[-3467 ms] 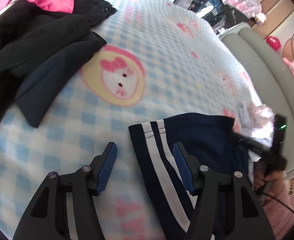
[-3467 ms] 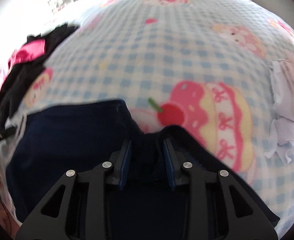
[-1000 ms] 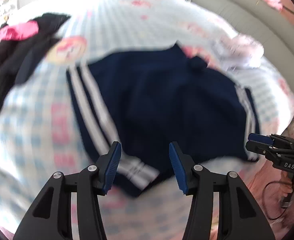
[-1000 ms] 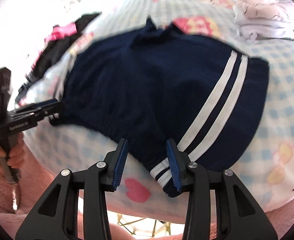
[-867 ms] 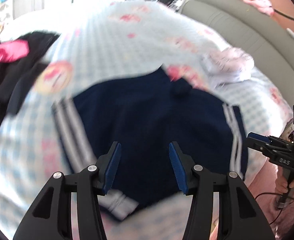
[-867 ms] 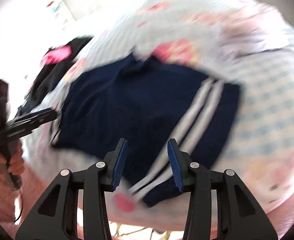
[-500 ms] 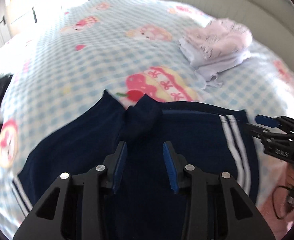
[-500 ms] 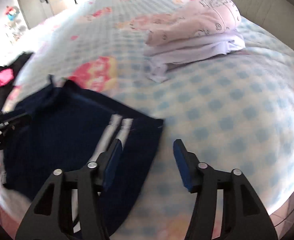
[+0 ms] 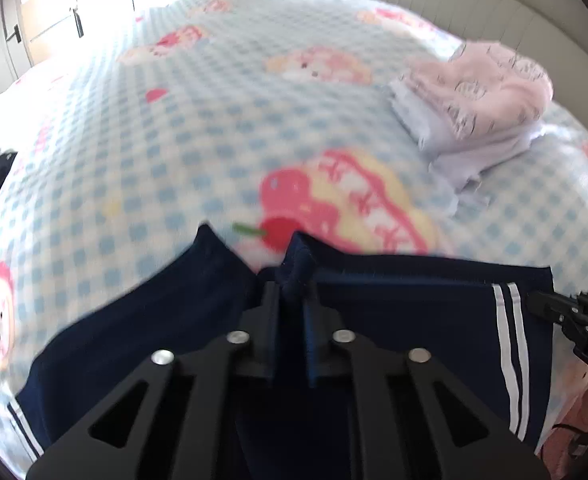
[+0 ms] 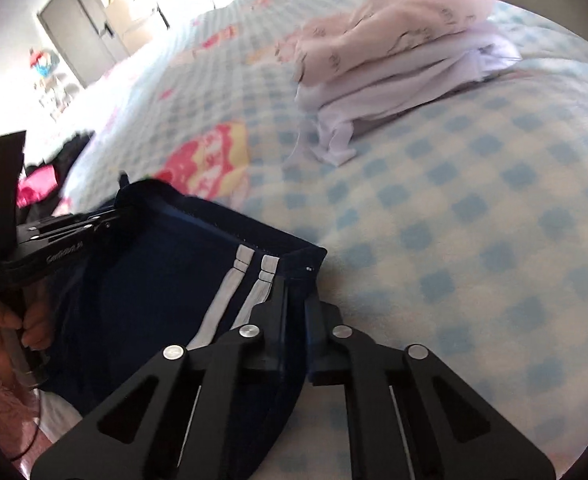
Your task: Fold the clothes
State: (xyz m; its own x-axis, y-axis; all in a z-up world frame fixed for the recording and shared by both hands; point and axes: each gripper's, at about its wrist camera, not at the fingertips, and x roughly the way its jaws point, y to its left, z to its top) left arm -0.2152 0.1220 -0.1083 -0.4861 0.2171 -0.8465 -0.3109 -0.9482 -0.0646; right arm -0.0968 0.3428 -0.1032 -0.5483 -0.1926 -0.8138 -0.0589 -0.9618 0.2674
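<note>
Shorts: navy shorts (image 9: 142,320) spread flat on the bed (image 9: 198,128), white side stripes; near part hidden under the grippers.
Left gripper (image 9: 292,300): jaws narrow, pinching the bunched crotch fabric.
Right gripper (image 10: 294,300): jaws clamped on the striped hem corner.
Blanket: soft blue-check fleece — blurred.
Folded pile (image 10: 393,60): pink and white cloth, beyond the shorts.

Navy white-striped shorts (image 9: 413,312) spread on checked blanket, crotch bunched.
</note>
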